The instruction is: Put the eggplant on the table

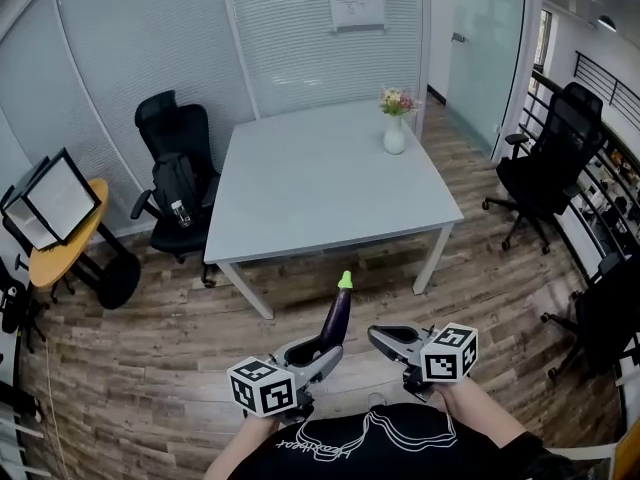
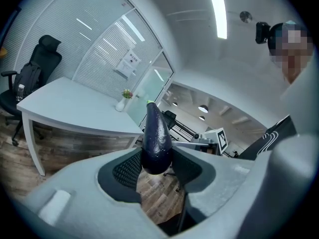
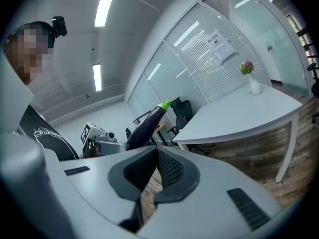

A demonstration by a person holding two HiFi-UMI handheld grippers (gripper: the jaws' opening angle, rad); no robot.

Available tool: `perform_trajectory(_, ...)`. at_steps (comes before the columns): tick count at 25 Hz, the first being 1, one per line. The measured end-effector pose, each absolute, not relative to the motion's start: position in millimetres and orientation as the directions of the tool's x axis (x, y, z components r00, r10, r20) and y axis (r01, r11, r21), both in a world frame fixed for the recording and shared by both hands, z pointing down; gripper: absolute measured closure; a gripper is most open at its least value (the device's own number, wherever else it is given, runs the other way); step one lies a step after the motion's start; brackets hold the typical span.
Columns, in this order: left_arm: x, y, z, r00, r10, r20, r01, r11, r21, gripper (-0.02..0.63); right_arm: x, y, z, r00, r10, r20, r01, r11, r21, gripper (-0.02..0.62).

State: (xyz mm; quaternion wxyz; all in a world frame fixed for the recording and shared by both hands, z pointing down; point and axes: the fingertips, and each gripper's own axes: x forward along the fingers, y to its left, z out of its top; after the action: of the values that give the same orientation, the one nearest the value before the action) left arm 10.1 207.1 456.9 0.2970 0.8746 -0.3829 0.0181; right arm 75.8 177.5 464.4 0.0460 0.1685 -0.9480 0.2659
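A dark purple eggplant (image 1: pixel 337 316) with a green stem end stands upright in my left gripper (image 1: pixel 318 353), which is shut on its lower end. In the left gripper view both pads press the eggplant (image 2: pixel 157 133) between the jaws of the left gripper (image 2: pixel 157 164). My right gripper (image 1: pixel 388 340) is just to the right of it, shut with nothing in it; in the right gripper view the pads of the right gripper (image 3: pixel 156 152) meet, and the eggplant (image 3: pixel 148 122) shows to its left. The grey table (image 1: pixel 330 183) stands ahead, beyond a strip of wooden floor.
A white vase with flowers (image 1: pixel 395 128) stands at the table's far right corner. A black office chair with a backpack (image 1: pixel 176 173) is at the table's left, another black chair (image 1: pixel 548 168) at its right. A small round yellow table (image 1: pixel 62 233) is at far left.
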Motion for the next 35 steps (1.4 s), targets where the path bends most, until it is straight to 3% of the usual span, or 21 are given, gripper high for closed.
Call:
perform_trajectory(13, 72, 114, 422, 0.686, -0.685, 0.246, -0.704, -0.539, 0.461, 0.413, 124, 94, 425, -0.979, -0.182, 0.088, -0.202, 0.868, -0.453, 0.588)
perform_trajectory(22, 102, 87, 425, 0.683, -0.696, 0.221, -0.705, -0.551, 0.447, 0.413, 158, 57, 432, -0.97, -0.222, 0.098, -0.243, 0.872, -0.425, 0.588)
perform_trajectory(35, 58, 7, 446, 0.685, -0.693, 0.225, -0.696, -0.531, 0.482, 0.413, 116, -26, 461, -0.959, -0.241, 0.15, -0.284, 0.83, -0.48, 0.586)
